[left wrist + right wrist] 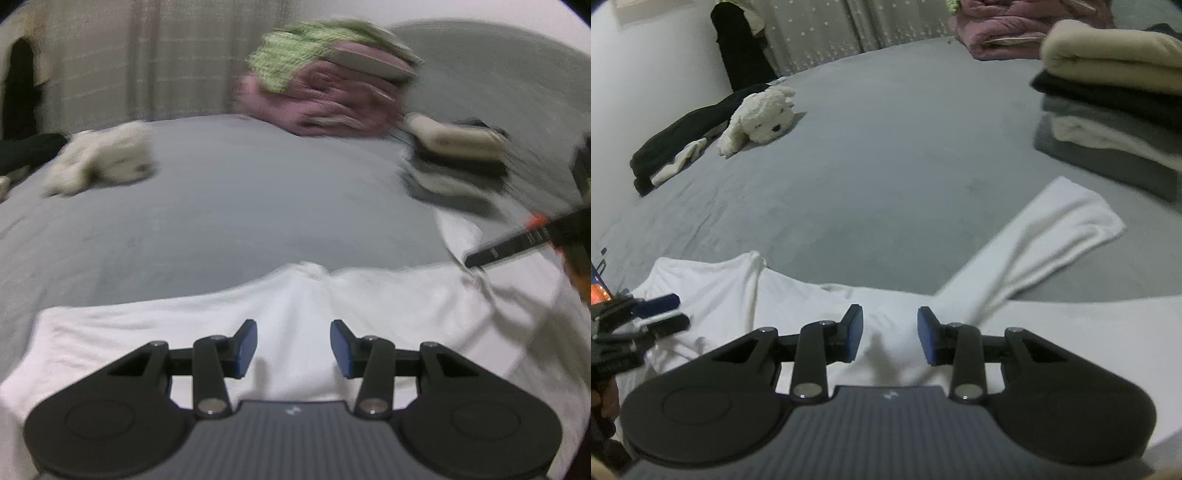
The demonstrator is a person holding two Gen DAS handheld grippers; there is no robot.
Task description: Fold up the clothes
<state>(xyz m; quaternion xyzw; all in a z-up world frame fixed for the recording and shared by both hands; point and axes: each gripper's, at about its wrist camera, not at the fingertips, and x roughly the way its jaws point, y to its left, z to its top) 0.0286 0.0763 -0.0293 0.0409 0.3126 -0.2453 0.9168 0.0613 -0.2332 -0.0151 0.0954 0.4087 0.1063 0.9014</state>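
White garment (827, 306) is spread flat on the grey bed sheet (886, 166), along the near edge of the bed, directly under both grippers. Looks like a long-sleeved top: one sleeve (1045, 236) runs out diagonally up and to the right across the sheet, flattened, cuff end squared off, with soft lengthwise creases. On the left side of the right wrist view a fold of the fabric stands up in a small ridge; the rest of the body lies mostly smooth with light wrinkles. In the left wrist view the same garment (221, 317) fills the lower frame, with a small bunched pucker at its far edge; that view is motion-blurred. Left gripper (293, 347): jaws apart, nothing between the blue pads, fabric only below them. Right gripper (890, 338): same, jaws parted, empty, hovering over the garment near the sleeve root. Each gripper shows at the edge of the other's view. Further back: stack of folded clothes (1115, 110) on the right, pink bundle (1004, 33) behind it, white plush dog (761, 118) and a dark garment (687, 133) on the left.
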